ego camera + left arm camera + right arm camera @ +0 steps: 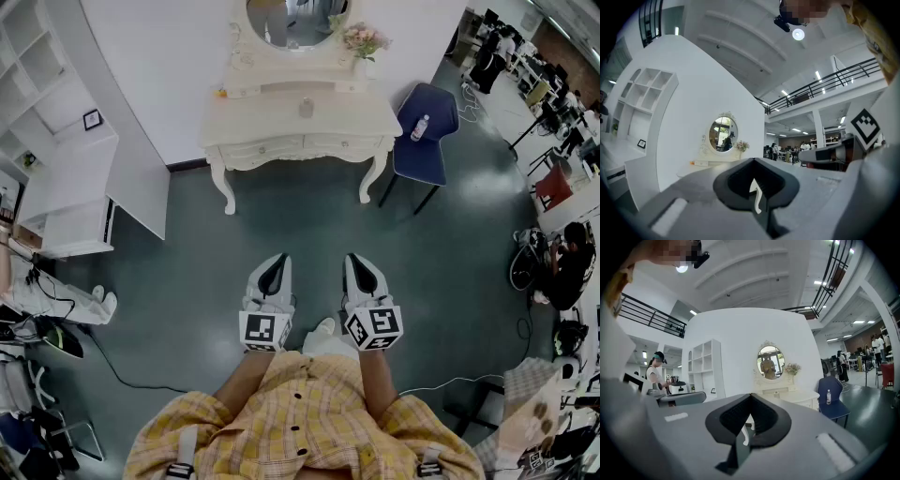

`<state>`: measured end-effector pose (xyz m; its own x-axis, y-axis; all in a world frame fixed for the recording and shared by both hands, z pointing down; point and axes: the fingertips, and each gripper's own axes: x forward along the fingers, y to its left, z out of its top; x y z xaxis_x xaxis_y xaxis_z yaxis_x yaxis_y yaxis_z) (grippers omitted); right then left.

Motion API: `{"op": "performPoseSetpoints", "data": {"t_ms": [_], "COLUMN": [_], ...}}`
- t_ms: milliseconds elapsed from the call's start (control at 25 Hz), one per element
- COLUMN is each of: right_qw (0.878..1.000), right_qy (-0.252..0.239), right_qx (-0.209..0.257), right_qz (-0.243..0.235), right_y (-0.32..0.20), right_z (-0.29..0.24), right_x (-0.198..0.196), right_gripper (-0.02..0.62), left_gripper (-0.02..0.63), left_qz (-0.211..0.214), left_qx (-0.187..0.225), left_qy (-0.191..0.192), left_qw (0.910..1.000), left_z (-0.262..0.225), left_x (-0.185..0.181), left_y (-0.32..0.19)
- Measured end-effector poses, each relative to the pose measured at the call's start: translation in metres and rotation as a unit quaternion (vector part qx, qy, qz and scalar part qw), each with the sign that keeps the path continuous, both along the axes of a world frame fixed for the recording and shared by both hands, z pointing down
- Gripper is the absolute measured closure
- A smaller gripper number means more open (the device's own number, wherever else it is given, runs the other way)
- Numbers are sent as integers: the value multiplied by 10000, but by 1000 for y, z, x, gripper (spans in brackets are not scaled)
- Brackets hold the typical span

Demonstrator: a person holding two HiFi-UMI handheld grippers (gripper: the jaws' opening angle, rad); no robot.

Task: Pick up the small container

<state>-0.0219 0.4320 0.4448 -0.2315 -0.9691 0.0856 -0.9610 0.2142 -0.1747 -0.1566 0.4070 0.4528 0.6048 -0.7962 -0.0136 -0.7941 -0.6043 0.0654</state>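
Note:
A small grey container (pixel 306 108) stands on the top of a white dressing table (pixel 272 122) with an oval mirror (pixel 295 21), well ahead of me. In the right gripper view the container (pixel 776 393) is a small shape on the far table (pixel 799 397). I hold both grippers low in front of my body, far short of the table. The left gripper (pixel 273 266) and the right gripper (pixel 362 268) are both shut with nothing in them. The left gripper view looks along the closed left gripper (pixel 757 190) at the mirror; the right gripper (pixel 746 426) looks the same way.
A blue chair (pixel 427 127) with a bottle (pixel 420 127) on its seat stands right of the table. Flowers (pixel 364 39) sit at the table's back right. White shelves (pixel 56 141) stand at left, with cables on the floor. People work at desks (pixel 553 178) at far right.

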Motion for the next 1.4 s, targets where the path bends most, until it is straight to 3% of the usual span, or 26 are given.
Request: {"op": "performPoseSetpoints", "data": {"t_ms": [480,960,1400], "right_qw": [9996,9984,9956], "right_qy": [-37,-180,-291], "right_qx": [53,138,36], "right_qz": [-266,-514,-891], "right_y": [-31,-99,-124], "right_z": [6,11,23], "right_x": [21,74,88], "right_gripper": [594,594,594], "left_gripper": [611,611,611], "left_qz": [-217,-429,-614], "left_qx": [-162,-60,-396], "left_qy": [-154,-394,-552], "left_qw": [9995,9983,9958], "left_z": [14,12,32], "left_x": [20,76,102], "left_y": [-29,-82,-93]}}
